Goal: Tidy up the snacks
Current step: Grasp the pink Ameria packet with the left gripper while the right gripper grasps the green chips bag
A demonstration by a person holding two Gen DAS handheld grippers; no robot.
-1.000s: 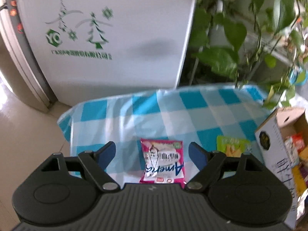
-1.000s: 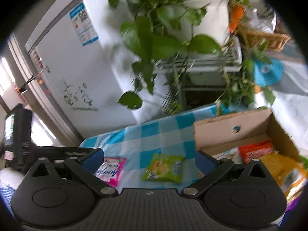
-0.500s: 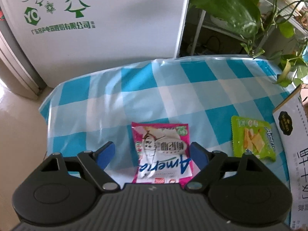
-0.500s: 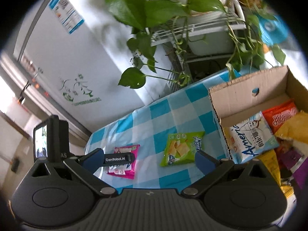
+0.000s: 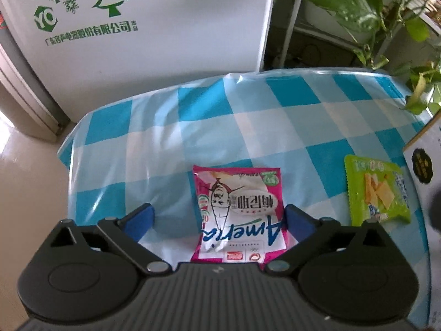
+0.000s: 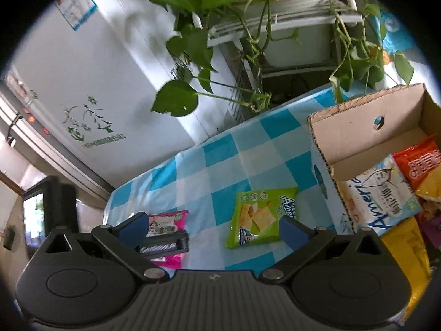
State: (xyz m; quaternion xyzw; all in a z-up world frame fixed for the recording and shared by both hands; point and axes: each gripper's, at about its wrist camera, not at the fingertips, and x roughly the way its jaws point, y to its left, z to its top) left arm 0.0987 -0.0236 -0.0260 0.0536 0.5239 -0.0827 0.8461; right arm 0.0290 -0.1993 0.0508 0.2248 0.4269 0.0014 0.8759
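A pink snack packet (image 5: 240,212) lies flat on the blue checked tablecloth (image 5: 248,127). My left gripper (image 5: 219,219) is open, its blue fingertips on either side of the packet's near half. A green snack packet (image 5: 376,193) lies to its right; it also shows in the right wrist view (image 6: 260,218). My right gripper (image 6: 215,227) is open and empty, above the cloth just left of the green packet. The pink packet (image 6: 165,224) and part of the left gripper show at its left fingertip. A cardboard box (image 6: 355,135) holds several snack bags.
A white fridge (image 5: 154,27) stands behind the table. A leafy pot plant (image 6: 198,49) on a white rack hangs over the table's back right edge. The box wall (image 5: 424,160) stands at the right of the green packet.
Both grippers have come lower and closer to the table. The left gripper's fingers now straddle the pink packet. The right gripper's view has tilted down toward the green packet and box.
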